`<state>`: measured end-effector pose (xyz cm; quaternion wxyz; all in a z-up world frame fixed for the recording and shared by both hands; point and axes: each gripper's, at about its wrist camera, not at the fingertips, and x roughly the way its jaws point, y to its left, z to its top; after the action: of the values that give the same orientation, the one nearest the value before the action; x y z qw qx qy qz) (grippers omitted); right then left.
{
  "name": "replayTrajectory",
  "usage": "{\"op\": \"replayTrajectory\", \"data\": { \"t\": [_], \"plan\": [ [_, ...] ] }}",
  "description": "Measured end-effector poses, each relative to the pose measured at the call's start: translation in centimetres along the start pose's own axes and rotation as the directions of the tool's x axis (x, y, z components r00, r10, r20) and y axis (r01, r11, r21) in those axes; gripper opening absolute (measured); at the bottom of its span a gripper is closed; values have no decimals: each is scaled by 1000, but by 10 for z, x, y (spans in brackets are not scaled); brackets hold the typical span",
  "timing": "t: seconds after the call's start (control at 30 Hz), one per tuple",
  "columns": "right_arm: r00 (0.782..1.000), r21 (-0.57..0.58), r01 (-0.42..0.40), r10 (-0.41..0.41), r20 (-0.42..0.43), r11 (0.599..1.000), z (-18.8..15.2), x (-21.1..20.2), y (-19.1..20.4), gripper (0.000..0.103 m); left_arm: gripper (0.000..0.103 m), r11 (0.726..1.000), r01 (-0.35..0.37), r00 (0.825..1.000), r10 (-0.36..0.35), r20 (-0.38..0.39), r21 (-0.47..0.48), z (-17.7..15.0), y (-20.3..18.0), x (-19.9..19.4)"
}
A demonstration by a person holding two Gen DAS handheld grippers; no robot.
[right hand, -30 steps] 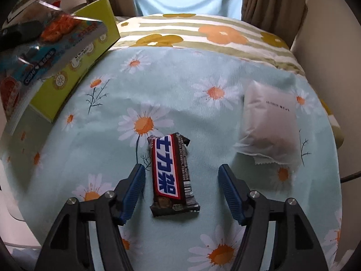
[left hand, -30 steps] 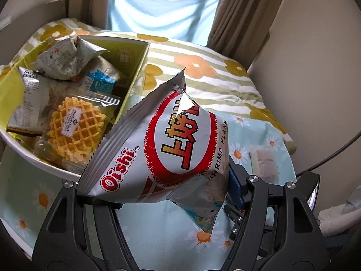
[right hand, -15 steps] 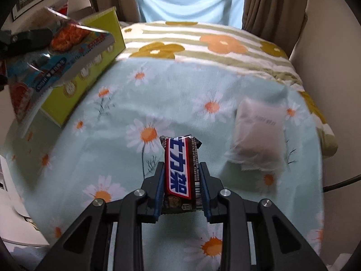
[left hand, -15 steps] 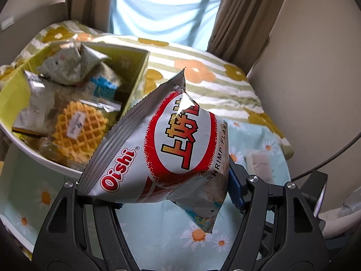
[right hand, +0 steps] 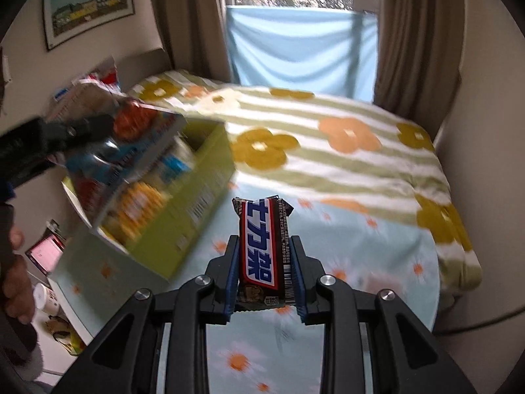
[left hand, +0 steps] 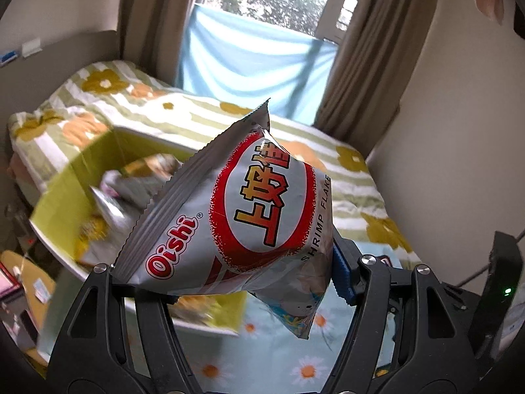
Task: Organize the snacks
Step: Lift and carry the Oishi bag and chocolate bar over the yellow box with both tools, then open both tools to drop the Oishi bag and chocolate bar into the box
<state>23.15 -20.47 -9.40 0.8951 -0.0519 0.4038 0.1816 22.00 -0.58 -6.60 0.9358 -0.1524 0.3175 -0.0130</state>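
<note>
The left tool (left hand: 226, 282) grips a silver Oishi chip bag (left hand: 242, 210), the right tool (right hand: 264, 275) pinches a chocolate bar (right hand: 262, 246), a green snack box (right hand: 183, 197) ahead-left of it.

Centre and lower right of right-wrist frame: daisy bedsheet (right hand: 377, 246) is left bare, so approach is unobstructed. Left side is blocked by green snack box (right hand: 183, 210), w/ shrimp-flake bag (right hand: 124, 144) and left gripper (right hand: 59, 138) held above its opening.
</note>
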Motion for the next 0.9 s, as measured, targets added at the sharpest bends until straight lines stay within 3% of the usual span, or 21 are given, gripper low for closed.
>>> {"op": "replayTrajectory", "data": {
  "t": [0.23,0.47,0.7,0.77,0.8,0.83,0.9],
  "plan": [
    [997,-38,-58,60,39,998,56,17,71,26,66,999,-28,1000,29,11,-24,50,68,-6],
    [995,-35,-95,96,28,995,85,50,128,26,66,996,-25,1000,24,-16,-84,91,151,8],
    [997,35,-71,72,-9,997,94,82,156,26,66,996,28,992,-38,-123,-81,120,202,50],
    [998,58,-54,55,-14,997,94,86,158,26,78,995,73,983,-84,-162,-73,125,206,62],
    [999,68,-45,46,-17,997,95,88,160,26,94,993,97,978,-109,-180,-72,127,210,69],
    [999,76,-37,39,-21,996,95,89,160,26,102,993,95,977,-107,-186,-71,127,213,72],
    [999,90,-20,23,-33,996,93,93,161,26,103,994,87,975,-100,-196,-71,126,218,77]
  ]
}}
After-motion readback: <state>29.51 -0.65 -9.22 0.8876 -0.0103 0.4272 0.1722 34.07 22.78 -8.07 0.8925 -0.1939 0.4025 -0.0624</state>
